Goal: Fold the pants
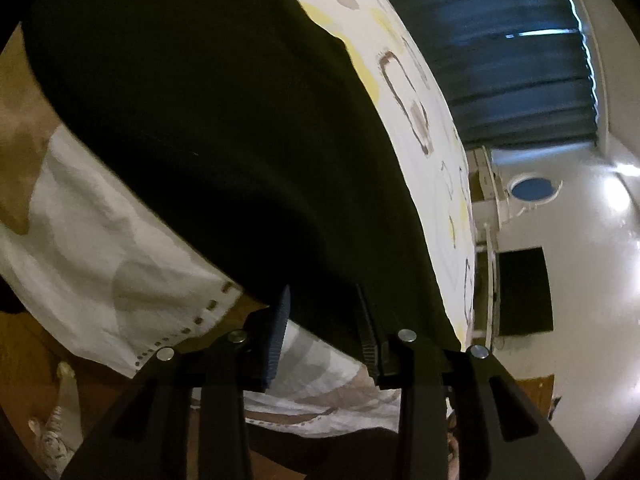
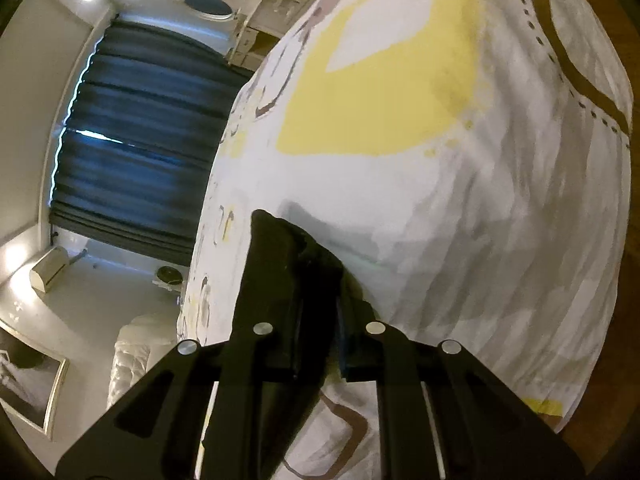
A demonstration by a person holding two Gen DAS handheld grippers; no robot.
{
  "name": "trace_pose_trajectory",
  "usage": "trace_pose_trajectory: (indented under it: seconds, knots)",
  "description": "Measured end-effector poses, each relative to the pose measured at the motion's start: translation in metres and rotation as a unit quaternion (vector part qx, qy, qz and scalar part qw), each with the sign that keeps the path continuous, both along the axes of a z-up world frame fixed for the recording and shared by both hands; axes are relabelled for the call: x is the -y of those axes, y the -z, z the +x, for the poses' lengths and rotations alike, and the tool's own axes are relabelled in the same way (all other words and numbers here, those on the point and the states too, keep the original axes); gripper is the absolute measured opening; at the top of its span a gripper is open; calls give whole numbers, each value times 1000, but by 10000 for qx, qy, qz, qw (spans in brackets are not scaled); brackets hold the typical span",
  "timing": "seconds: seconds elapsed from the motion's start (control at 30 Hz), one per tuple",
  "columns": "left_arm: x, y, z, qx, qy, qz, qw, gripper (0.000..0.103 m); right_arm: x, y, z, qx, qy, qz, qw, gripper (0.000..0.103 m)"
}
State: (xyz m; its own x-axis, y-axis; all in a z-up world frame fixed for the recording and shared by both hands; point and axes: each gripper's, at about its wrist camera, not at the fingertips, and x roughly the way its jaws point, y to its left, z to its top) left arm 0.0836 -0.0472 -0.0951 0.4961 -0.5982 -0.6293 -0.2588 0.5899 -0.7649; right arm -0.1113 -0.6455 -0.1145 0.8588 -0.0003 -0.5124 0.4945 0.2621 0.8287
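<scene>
Dark pants [image 1: 224, 120] lie spread over a bed with a white, yellow and brown patterned cover [image 1: 404, 64]. In the left wrist view my left gripper [image 1: 322, 320] stands with its jaws apart, the pants' edge lying between and above its fingers; it does not pinch the cloth. In the right wrist view my right gripper [image 2: 316, 320] is shut on a bunched piece of the dark pants [image 2: 288, 256], held just above the bed cover [image 2: 460, 200].
Dark curtains [image 1: 500, 60] hang over a window beyond the bed. A white wall with a round mirror [image 1: 532, 189] and a dark screen [image 1: 524, 292] is at the right. The wooden floor [image 1: 24, 352] shows below the hanging cover.
</scene>
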Motion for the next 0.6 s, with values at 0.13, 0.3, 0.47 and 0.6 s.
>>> trace_pose_trajectory:
  seconds: [0.13, 0.3, 0.47, 0.6]
  knots:
    - [-13, -7, -3, 80, -371, 110, 9992, 34, 1, -1, 3, -28, -35, -21, 10000, 13]
    - [-39, -11, -8, 145, -848, 341, 9957, 44, 2, 1, 5, -19, -45, -21, 10000, 13]
    - [-57, -9, -5, 88, -1092, 367, 9933, 44, 4, 0, 3, -11, -29, -45, 10000, 13]
    - [-53, -3, 5, 99, -659, 774, 9948, 44, 11, 10, 2, 55, 138, 214, 9997, 12]
